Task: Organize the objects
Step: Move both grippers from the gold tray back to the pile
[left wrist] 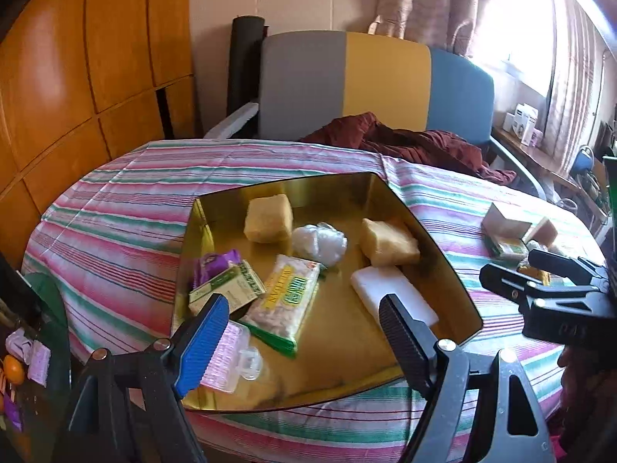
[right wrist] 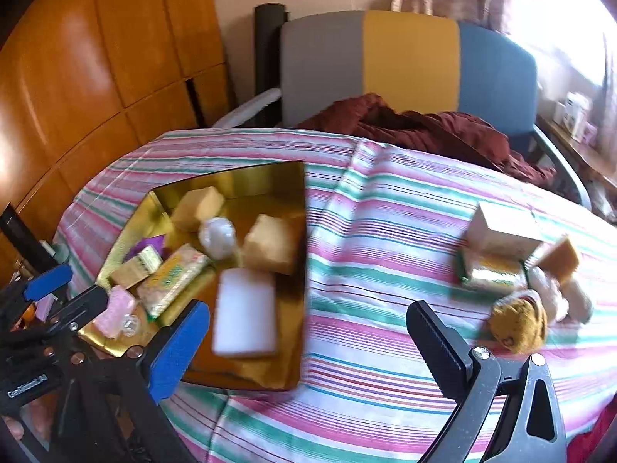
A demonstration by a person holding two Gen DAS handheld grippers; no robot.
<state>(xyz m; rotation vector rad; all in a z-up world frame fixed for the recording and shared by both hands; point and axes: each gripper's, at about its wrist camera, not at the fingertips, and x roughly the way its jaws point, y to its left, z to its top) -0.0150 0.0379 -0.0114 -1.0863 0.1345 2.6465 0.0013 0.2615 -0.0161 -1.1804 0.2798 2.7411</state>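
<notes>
- Right now I read this as mid-sorting: the gold tray [left wrist: 443, 270] at frame centre already holds several items.
- My left gripper [left wrist: 304, 328] hangs over the tray, fingers wide, holding nothing.
- My right gripper [right wrist: 308, 343] is also spread wide and empty above the striped cloth [right wrist: 385, 231].
- Next pick, I judge: the loose pile [right wrist: 516, 270] at right of frame, well apart from the tray; the view is blurred.

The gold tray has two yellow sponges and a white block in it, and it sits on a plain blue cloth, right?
Not quite. The gold tray holds two yellow sponges and a white block, but the cloth is striped pink, green and white, as the left wrist view shows.
</notes>
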